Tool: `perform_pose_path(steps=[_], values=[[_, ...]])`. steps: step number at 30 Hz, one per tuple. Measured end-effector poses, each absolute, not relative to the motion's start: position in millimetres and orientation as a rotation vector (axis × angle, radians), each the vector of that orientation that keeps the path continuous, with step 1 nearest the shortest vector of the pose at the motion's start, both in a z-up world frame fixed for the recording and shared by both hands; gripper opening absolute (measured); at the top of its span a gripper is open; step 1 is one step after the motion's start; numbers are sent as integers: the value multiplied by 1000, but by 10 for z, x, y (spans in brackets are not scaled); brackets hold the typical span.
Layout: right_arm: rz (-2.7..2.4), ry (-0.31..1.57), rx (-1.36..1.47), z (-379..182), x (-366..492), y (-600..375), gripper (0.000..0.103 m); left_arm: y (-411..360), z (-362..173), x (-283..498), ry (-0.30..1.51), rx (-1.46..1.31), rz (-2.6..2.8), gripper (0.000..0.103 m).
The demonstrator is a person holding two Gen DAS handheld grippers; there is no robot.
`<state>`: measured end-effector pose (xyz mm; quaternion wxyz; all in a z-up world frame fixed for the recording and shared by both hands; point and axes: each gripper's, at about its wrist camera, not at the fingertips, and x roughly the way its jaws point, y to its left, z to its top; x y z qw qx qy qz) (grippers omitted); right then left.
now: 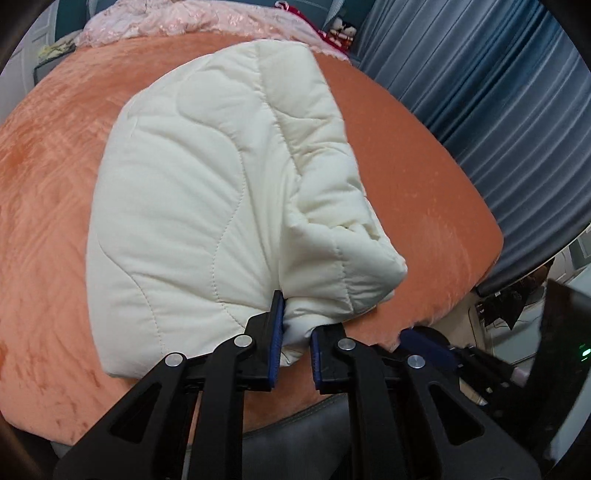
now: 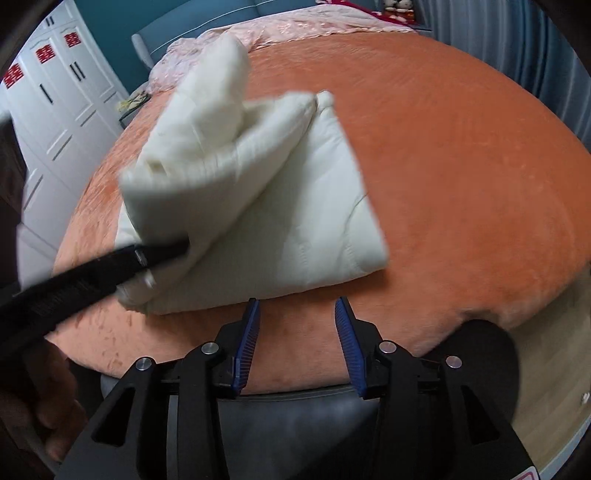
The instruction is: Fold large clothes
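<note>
Cream quilted coat folded on orange blanket, long axis running away from camera; left gripper clenched on near hem, right gripper released.

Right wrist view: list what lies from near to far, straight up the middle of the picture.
right gripper, open and empty → bare strip of orange bed cover → folded cream quilted garment, its left side lifted by the left gripper → pink bedding at the far end.

Black tool linkages, blue ribbed pads, silver rivets.
</note>
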<state>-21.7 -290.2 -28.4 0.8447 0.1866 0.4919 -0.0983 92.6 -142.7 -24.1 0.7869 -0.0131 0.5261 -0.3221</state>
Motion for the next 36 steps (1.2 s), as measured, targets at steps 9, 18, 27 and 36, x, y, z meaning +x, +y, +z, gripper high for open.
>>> perform_pose_path(steps=[9,18,27,36], values=[[-82,842,509,446,-31,-3051,63,-1238,-62,706,1086,-29,-651,23],[62,968,469,262,499,-2682,62,-746,123,534,1079,-108,-588,61],[11,907,433,322,536,-2857,16,-267,284,891,1043,-189,-389,61],[-110,961,530,-73,182,-3504,16,-713,367,1145,1039,-114,-412,61]])
